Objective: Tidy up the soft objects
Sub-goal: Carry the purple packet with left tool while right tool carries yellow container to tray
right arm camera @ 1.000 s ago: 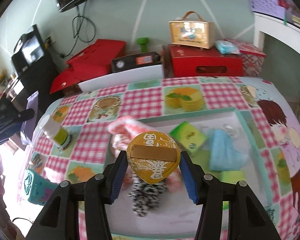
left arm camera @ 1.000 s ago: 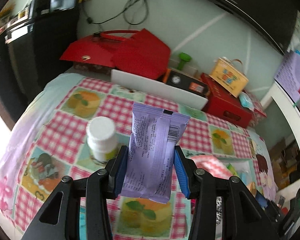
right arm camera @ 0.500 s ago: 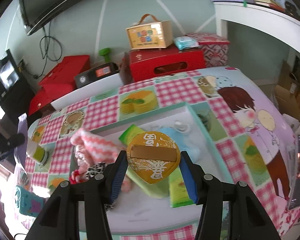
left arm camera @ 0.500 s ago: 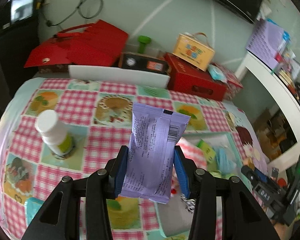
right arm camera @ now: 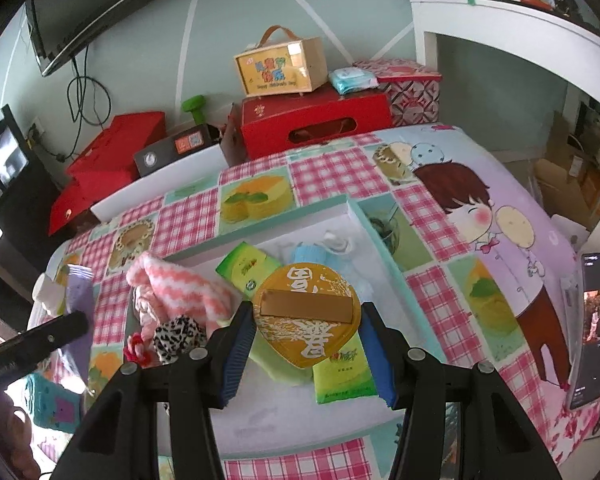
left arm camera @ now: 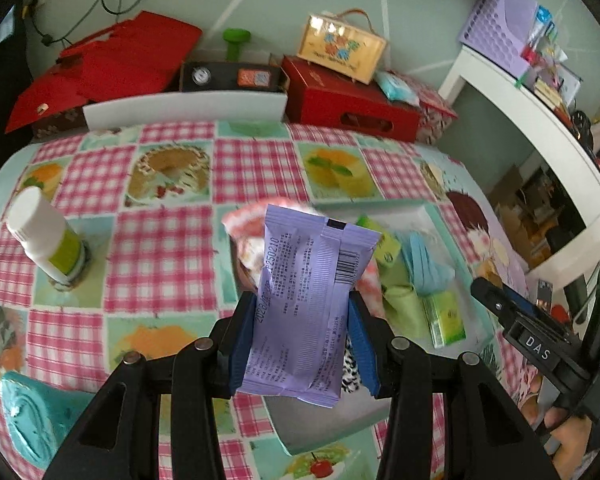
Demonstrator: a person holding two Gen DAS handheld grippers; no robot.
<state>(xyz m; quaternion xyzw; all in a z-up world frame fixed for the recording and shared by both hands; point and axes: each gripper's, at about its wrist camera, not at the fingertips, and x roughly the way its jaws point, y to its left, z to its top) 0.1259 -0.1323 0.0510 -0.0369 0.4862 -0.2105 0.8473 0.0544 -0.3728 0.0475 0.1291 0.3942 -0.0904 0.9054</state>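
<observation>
My left gripper (left arm camera: 300,308) is shut on a purple snack packet (left arm camera: 306,300), held upright above the near left part of a white tray with a teal rim (left arm camera: 380,205). My right gripper (right arm camera: 306,312) is shut on a round golden packet (right arm camera: 306,316) over the middle of the tray (right arm camera: 284,216). Inside the tray lie a pink-and-white striped cloth (right arm camera: 176,286), a leopard-print scrunchie (right arm camera: 178,336), green tissue packs (right arm camera: 342,376) and a blue cloth (left arm camera: 422,260). The purple packet (right arm camera: 78,296) also shows at the left edge of the right wrist view.
A white bottle with a green label (left arm camera: 40,236) stands on the checked tablecloth left of the tray. A teal soft thing (left arm camera: 28,412) lies at the near left corner. Red boxes (left arm camera: 352,100) and a yellow carry box (left arm camera: 340,46) line the back. A phone (right arm camera: 592,328) stands at the right.
The left gripper has carried the purple packet rightward from beside the bottle to over the tray's left part. The right gripper moved right over the tray with the golden packet, then slowed.
</observation>
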